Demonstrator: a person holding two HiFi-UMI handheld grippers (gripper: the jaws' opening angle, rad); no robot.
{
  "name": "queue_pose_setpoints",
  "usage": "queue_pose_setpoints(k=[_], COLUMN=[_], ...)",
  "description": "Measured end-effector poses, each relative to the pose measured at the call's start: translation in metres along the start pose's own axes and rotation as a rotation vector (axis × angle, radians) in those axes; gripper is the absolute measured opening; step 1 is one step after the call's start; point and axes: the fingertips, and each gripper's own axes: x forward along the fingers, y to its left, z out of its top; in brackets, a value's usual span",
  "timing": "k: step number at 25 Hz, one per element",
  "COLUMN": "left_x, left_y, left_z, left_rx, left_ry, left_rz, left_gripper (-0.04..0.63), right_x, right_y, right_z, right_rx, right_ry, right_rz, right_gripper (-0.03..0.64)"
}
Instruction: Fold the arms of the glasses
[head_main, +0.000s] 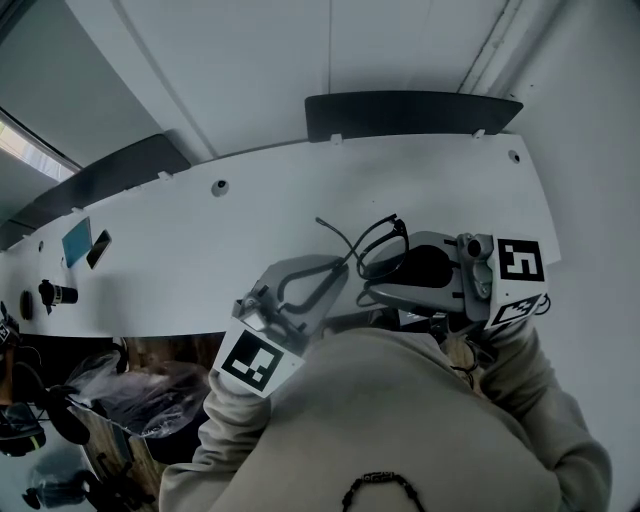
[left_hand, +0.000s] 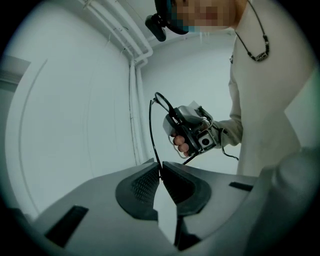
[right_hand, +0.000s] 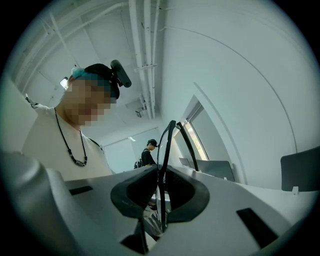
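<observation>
The glasses hang above the table, mid-frame. The right gripper has its jaws narrowed on the front rim, held edge-on. The left gripper, jaws almost together, nips one thin arm. That arm runs lengthwise from the left jaws towards the right gripper, so folding likely falls to the left.

there are two grippers, the left gripper and the right gripper; one pair of glasses; one white table; two dark chair backs; one teal card; one phone; two people; one bead necklace.
</observation>
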Motion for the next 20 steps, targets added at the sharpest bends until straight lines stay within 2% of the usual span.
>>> queue_pose_setpoints(k=[11,17,20], left_x=[-0.002,-0.006,-0.006], left_y=[-0.012,-0.015,-0.021], left_z=[0.002,0.002,0.002], left_rx=[-0.044,-0.077,-0.088], left_ry=[-0.059,-0.091,-0.102], left_rz=[-0.111,-0.147,-0.166], left_gripper=[0.028,0.029,0.033], right_x=[0.002,0.001,-0.001], right_y=[-0.025,-0.026,-0.02], right_z=[0.001,-0.001,-0.003], right_rx=[-0.058,-0.058,-0.04], right_ry=[-0.02,-0.024,-0.021], right_rz=[-0.105,-0.116,-0.084], right_gripper=[0.061,0.061,0.061])
